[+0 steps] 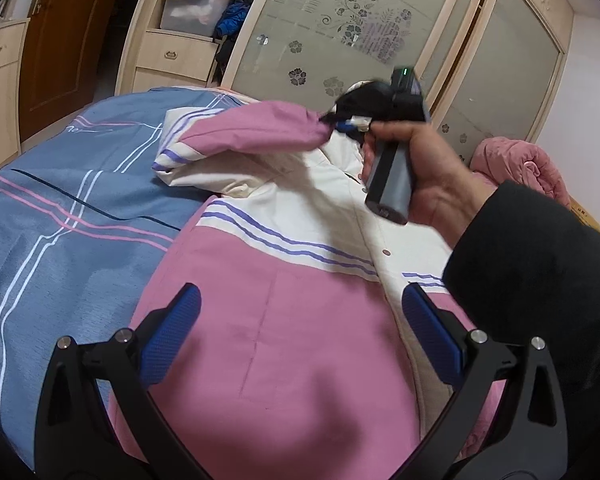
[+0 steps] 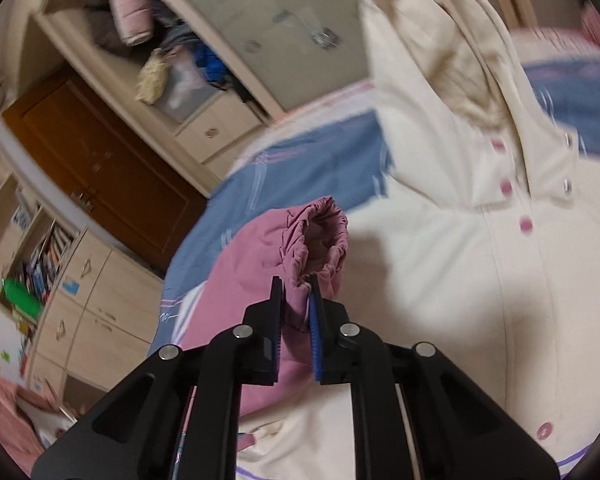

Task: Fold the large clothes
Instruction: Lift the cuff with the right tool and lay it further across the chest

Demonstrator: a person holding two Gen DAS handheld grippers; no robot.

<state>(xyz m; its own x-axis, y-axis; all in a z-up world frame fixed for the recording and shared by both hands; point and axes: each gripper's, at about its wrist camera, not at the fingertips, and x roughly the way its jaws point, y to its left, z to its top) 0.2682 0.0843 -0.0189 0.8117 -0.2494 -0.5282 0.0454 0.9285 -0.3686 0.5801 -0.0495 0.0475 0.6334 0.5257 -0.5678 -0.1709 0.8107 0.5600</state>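
A large pink and cream jacket (image 1: 284, 320) with purple stripes lies front up on the bed; its cream chest with pink snaps shows in the right wrist view (image 2: 440, 280). My left gripper (image 1: 300, 320) is open and empty, hovering over the jacket's pink lower body. My right gripper (image 2: 298, 300) is shut on the pink elastic cuff (image 2: 320, 236) of the sleeve (image 1: 256, 132) and holds it lifted over the jacket's chest. In the left wrist view the right gripper (image 1: 348, 124) appears with the hand holding it. The cream hood (image 2: 440, 40) lies at the far end.
The bed has a blue sheet (image 1: 60, 208) with pink and white lines. A wardrobe (image 1: 340, 32) with frosted sliding doors and open shelves of clothes stands behind the bed. A brown door (image 1: 64, 40) is at left. A pink quilted garment (image 1: 520, 164) lies at right.
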